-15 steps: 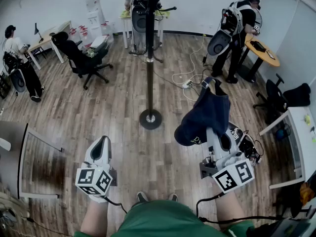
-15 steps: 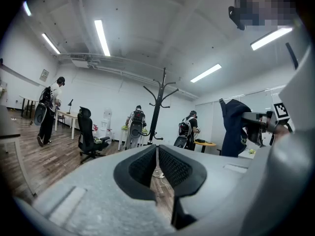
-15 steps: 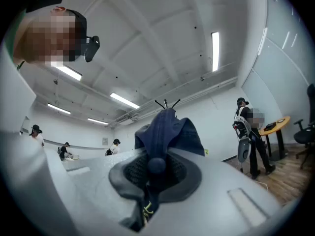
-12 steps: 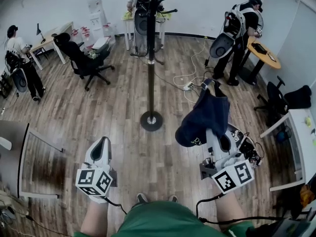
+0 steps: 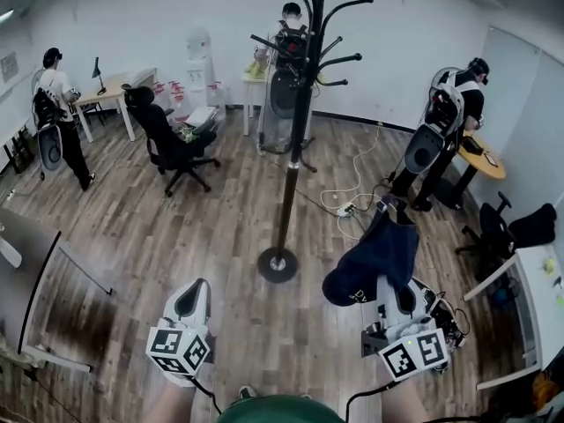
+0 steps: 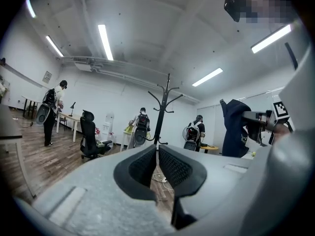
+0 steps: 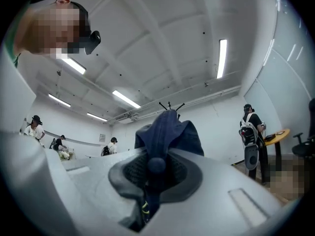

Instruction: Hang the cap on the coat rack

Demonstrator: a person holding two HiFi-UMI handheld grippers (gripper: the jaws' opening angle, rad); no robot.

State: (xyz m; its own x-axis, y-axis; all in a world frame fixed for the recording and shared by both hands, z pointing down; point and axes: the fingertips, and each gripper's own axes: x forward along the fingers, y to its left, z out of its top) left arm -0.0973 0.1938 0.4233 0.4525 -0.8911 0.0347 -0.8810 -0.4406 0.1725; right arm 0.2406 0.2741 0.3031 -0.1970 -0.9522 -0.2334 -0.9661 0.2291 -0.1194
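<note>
The right gripper (image 7: 156, 173) has its jaws clamped on the cap (image 5: 374, 258), which stands up above them. The rack (image 5: 295, 148) rises ahead and slightly left, with its hooks (image 5: 339, 60) high on the upright pole, nearer this gripper. The left gripper (image 6: 157, 163) has its jaws together, holding nothing.

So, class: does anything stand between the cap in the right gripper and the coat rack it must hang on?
Nothing visible does. The cap, clamped in the right gripper, is right of the coat rack with open space between; the left gripper is off that path.
</note>
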